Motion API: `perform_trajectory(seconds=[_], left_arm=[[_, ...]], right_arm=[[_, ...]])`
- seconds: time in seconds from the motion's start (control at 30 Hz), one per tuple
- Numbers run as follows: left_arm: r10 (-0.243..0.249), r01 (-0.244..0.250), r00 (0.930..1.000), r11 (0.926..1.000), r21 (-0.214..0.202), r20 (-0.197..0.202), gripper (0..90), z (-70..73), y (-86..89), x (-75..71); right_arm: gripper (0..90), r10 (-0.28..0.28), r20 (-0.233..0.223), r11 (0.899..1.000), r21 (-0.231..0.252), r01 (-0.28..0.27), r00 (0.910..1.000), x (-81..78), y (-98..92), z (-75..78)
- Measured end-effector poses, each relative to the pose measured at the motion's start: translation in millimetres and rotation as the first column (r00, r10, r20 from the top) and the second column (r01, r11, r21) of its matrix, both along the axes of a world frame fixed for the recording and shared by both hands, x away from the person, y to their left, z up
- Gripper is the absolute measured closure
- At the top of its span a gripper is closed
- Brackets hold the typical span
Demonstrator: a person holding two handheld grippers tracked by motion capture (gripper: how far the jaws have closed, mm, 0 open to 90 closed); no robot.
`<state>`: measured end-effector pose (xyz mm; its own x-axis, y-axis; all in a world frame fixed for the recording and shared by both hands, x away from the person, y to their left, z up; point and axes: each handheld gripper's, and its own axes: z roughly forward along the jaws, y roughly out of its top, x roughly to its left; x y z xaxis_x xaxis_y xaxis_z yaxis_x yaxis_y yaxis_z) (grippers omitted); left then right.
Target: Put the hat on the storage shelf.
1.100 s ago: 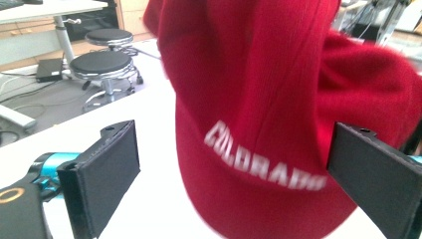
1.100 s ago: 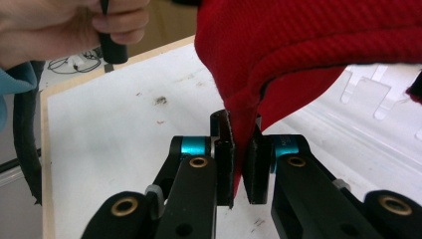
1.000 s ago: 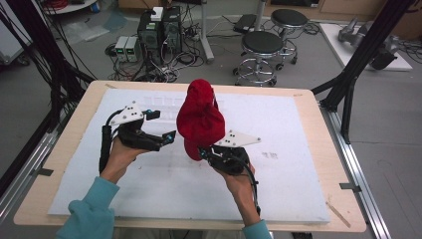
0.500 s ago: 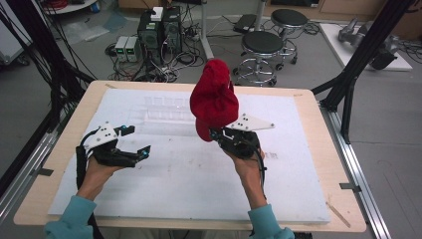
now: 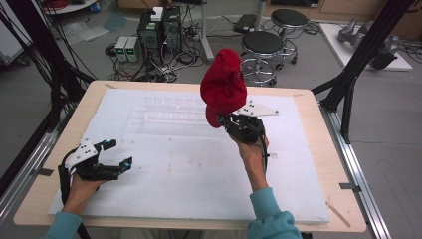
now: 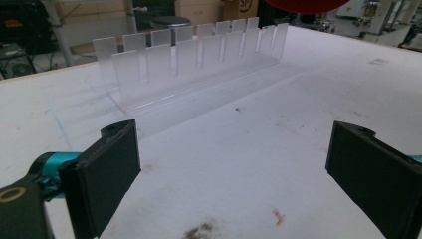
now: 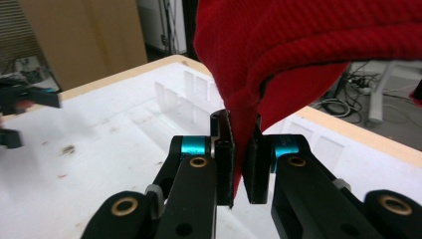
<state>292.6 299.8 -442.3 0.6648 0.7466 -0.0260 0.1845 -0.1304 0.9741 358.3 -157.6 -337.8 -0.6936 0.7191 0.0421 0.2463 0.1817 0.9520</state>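
Observation:
A red knitted hat [image 5: 223,85] hangs in the air above the white board, pinched at its edge by my right gripper [image 5: 230,121]. In the right gripper view the jaws are shut on a fold of the red hat [image 7: 298,45], and my right gripper [image 7: 241,164] points toward the table's far side. My left gripper [image 5: 118,154] rests low over the board's near left part, open and holding nothing. Its own view shows my left gripper [image 6: 234,174] with the two pads wide apart over bare board, and the hat's lower edge [image 6: 306,5] at the top.
A clear plastic rack with upright dividers [image 5: 171,110] stands on the white board [image 5: 189,174] toward the back; it also appears as the rack [image 6: 199,64] ahead of the left jaws. Stools [image 5: 263,45] and computer boxes [image 5: 159,27] stand on the floor beyond the table.
My right gripper has lifted the red hat and carried it right and toward the back. My left gripper has drawn away to the near left and stays open.

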Motion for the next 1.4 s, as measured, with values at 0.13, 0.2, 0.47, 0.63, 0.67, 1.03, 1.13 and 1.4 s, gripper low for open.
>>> perform_trajectory(seconds=[0.13, 0.2, 0.47, 0.63, 0.67, 1.03, 1.13, 1.4], left_arm=[[0.019, -0.018, 0.9997, 0.9997, -0.018, 0.017, 7.3, -4.6, 8.2, -3.4], [0.022, -0.022, 0.9997, 0.9995, -0.023, 0.011, 7.3, -6.0, 10.0, -4.2], [0.031, -0.030, 0.9993, 0.9994, -0.018, 0.023, 7.3, -6.0, 10.5, -4.6], [0.041, -0.040, 0.9984, 0.9981, -0.047, 0.037, 7.3, -6.9, 12.1, -7.0], [0.045, -0.043, 0.9982, 0.9977, -0.052, 0.039, 7.3, -7.0, 12.5, -7.0], [0.060, -0.058, 0.9972, 0.9972, -0.048, 0.045, 7.3, -7.6, 12.3, -8.1], [0.073, -0.070, 0.9960, 0.9964, -0.048, 0.052, 7.3, -7.9, 11.8, -8.8], [0.100, -0.097, 0.9929, 0.9937, -0.057, 0.064, 7.4, -8.5, 12.2, -10.4]], right_arm=[[85.4, -0.027, -0.002, 1.000, 0.006, 0.027, 0.9996, 10.3, -4.1, -3.5], [85.4, -0.039, -0.005, 0.999, -0.001, 0.039, 0.9992, 14.6, -4.4, -4.3], [85.4, -0.073, -0.007, 0.997, -0.035, 0.073, 0.9973, 34.3, -3.5, -9.3], [85.4, -0.090, -0.014, 0.995, -0.052, 0.089, 0.9959, 44.7, -2.5, -13.3], [85.4, -0.092, -0.019, 0.995, -0.045, 0.091, 0.9956, 46.4, -2.6, -14.3], [85.1, -0.103, -0.048, 0.993, -0.060, 0.100, 0.9936, 60.1, 0.9, -27.6], [84.9, -0.102, -0.064, 0.993, -0.059, 0.098, 0.9927, 63.0, 1.2, -31.4], [84.8, -0.093, -0.094, 0.994, -0.058, 0.088, 0.9913, 68.3, 0.8, -39.5]])
